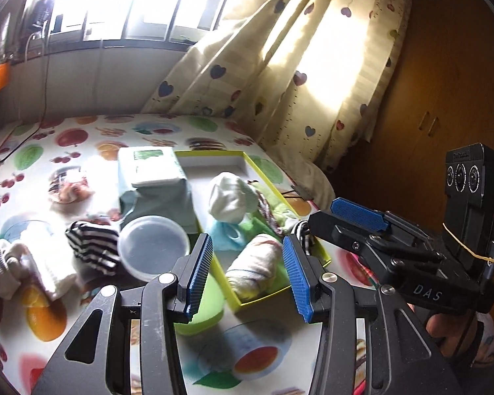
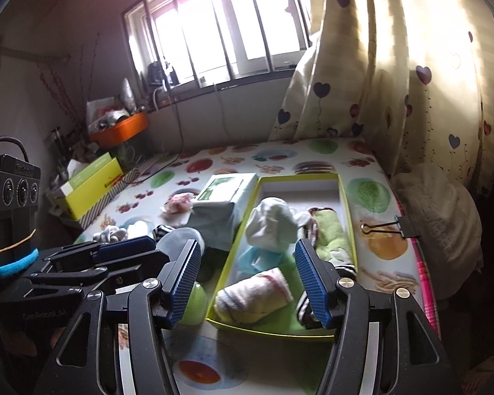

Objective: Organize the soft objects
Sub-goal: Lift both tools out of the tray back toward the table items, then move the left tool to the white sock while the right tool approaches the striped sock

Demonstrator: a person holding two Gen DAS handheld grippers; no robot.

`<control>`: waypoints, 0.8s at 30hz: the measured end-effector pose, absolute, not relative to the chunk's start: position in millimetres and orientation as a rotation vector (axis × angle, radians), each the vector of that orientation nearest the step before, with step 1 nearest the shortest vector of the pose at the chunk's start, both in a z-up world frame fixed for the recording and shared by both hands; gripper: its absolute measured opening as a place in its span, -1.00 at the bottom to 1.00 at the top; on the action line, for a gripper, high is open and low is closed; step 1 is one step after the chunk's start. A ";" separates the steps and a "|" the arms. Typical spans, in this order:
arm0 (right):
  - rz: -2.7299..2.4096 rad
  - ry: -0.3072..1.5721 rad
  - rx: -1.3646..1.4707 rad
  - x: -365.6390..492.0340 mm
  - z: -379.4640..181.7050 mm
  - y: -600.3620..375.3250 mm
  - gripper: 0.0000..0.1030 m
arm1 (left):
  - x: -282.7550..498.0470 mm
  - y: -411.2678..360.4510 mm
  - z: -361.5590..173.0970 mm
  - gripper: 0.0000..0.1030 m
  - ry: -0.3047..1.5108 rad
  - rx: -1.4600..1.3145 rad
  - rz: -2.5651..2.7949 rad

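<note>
A yellow-green box lies on the fruit-print table and holds several soft things: a white sock, a light blue cloth, a rolled striped towel, a green cloth. A black-and-white striped sock and white socks lie left of the box. My left gripper is open and empty above the box's near end. My right gripper is open and empty over the box; it also shows in the left wrist view.
A clear plastic tub, a green lid and a wipes pack on grey cloth sit left of the box. A binder clip lies on the table's right edge. Heart-print curtain hangs behind.
</note>
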State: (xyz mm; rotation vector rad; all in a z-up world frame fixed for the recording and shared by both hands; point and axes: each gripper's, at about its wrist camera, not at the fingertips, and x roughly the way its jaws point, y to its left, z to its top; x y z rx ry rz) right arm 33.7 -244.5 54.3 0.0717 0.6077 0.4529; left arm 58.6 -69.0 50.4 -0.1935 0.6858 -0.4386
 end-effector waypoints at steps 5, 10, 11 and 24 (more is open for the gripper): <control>0.477 0.617 0.052 32.6 53.9 -227.0 0.16 | 51.4 -52.0 48.7 -0.11 0.676 -0.206 -0.407; 0.495 0.626 0.032 33.4 53.4 -214.6 0.16 | 46.5 -39.3 46.1 -0.11 0.669 -0.222 -0.384; 0.498 0.628 0.029 33.6 53.3 -212.5 0.16 | 46.1 -37.1 45.6 -0.11 0.668 -0.223 -0.380; 0.524 0.643 0.005 36.2 52.4 -200.5 0.16 | 44.5 -24.6 44.4 -0.11 0.660 -0.233 -0.350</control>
